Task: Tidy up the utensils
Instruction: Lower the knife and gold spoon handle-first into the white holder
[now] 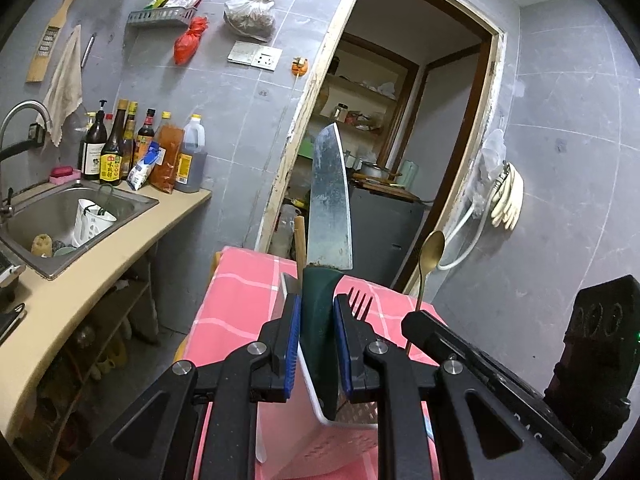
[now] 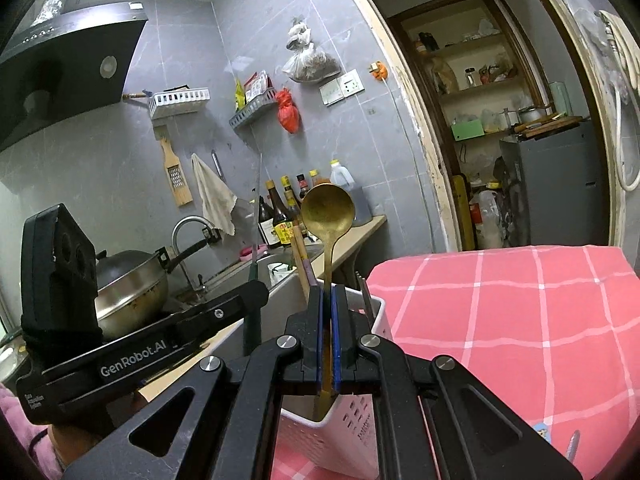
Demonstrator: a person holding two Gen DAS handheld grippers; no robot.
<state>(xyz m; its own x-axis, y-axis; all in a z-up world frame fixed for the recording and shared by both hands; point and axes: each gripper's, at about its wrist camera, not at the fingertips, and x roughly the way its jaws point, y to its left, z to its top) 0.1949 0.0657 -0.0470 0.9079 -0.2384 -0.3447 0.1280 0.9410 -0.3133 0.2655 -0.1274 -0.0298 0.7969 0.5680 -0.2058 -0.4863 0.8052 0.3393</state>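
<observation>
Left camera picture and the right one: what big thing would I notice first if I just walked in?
Probably the knife: its wide steel blade stands straight up in the middle, its green handle squeezed in the left gripper over the white utensil basket. Next, the golden spoon, bowl up, pinched in the right gripper over the same basket on the pink checked tablecloth.

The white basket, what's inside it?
The white basket holds the knife, gold spoon, a fork and chopsticks, all sticking up. Their lower ends and the bottom are hidden.
</observation>
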